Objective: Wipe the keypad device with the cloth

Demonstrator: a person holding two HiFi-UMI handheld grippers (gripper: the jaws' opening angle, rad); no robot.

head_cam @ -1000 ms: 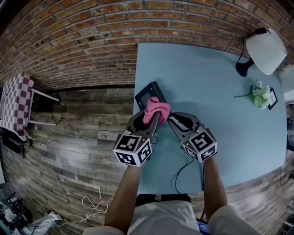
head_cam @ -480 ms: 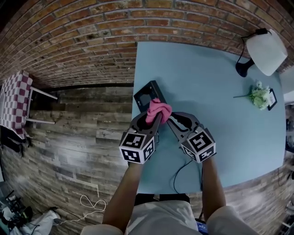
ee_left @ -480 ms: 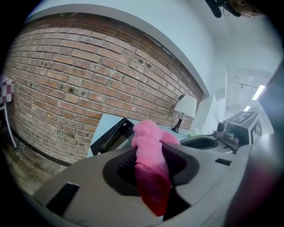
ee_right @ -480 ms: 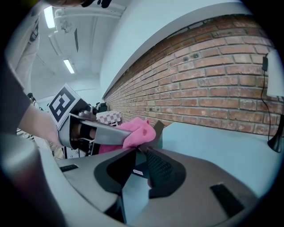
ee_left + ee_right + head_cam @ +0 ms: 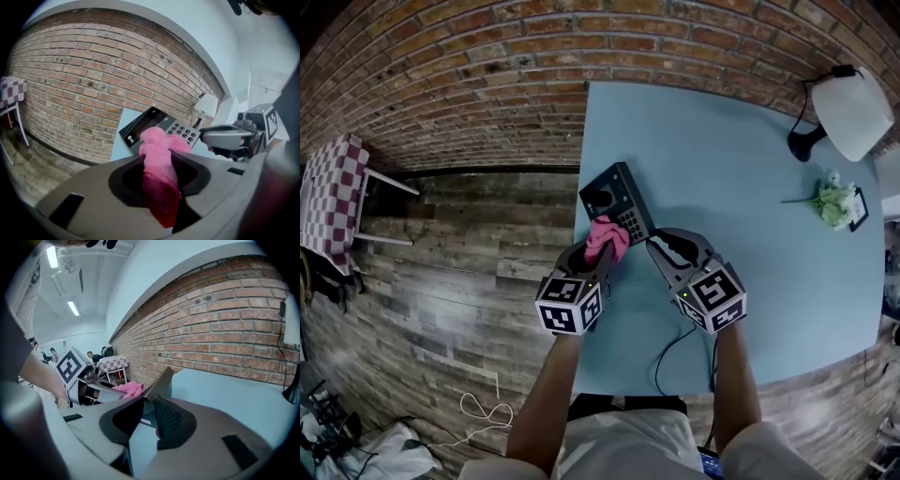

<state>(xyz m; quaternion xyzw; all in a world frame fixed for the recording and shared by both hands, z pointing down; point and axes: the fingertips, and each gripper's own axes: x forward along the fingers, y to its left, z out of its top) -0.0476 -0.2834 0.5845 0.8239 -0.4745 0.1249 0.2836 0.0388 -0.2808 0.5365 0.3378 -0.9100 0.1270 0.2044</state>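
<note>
Left gripper view shows your left gripper [image 5: 158, 158] pinched tight on the crumpled pink cloth [image 5: 157, 140], whose bunched end sits over the near keys of the black keypad device [image 5: 154, 124]. Your right gripper [image 5: 149, 400] has its jaws narrowly parted, seemingly nipping that device's raised near edge, though it's hard to confirm. The device sits near the left edge of the pale blue table [image 5: 722, 169], which backs onto a red brick wall [image 5: 487, 75].

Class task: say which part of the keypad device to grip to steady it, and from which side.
Grip the near end of the keypad device, below the keys, from the person's side, where the right gripper is. It is a flat slab: only edges fit jaws, and its face is free for the cloth.
</note>
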